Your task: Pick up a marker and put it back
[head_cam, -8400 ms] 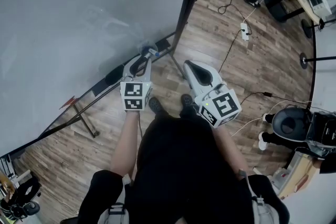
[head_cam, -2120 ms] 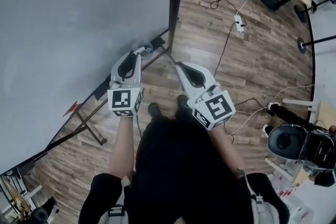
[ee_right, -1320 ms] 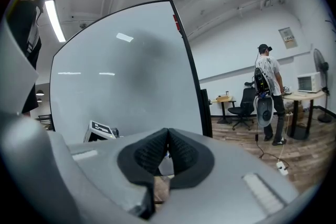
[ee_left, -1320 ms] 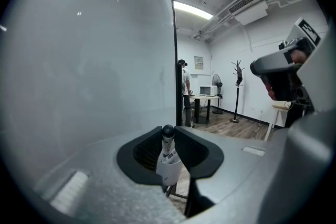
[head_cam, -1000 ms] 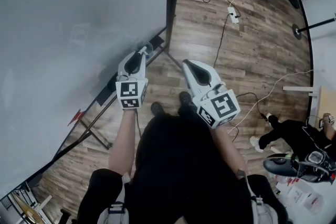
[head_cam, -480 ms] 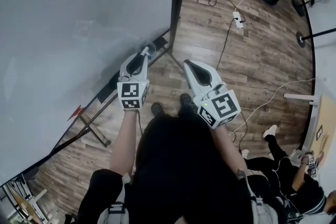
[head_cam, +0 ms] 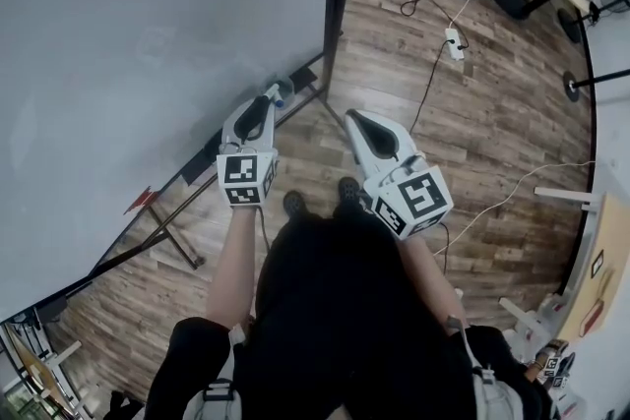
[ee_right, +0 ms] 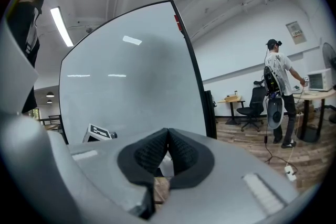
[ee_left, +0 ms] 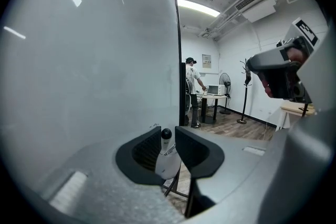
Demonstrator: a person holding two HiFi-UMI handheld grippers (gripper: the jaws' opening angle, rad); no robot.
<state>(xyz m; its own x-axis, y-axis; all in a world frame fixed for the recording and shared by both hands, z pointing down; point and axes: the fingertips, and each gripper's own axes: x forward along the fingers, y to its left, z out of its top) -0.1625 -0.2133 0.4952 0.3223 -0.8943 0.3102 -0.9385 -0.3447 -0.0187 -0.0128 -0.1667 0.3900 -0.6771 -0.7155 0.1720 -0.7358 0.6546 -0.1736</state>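
The marker point(ee_left: 167, 152) stood between the left tongs point(ee_left: 168, 134), which pinched it on both sides, with its black cap at the far end. In the head view it was just above the middle of the frame, near the bottom edge of the whiteboard point(head_cam: 148, 34). The right tongs point(ee_right: 168, 135) were squeezed together with nothing in them, over the wood floor point(head_cam: 472, 113).

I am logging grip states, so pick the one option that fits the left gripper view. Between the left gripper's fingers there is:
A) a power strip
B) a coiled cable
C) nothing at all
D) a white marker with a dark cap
D: in the left gripper view, the left gripper has its fingers closed on a marker with a white body and a dark cap that points forward between them.
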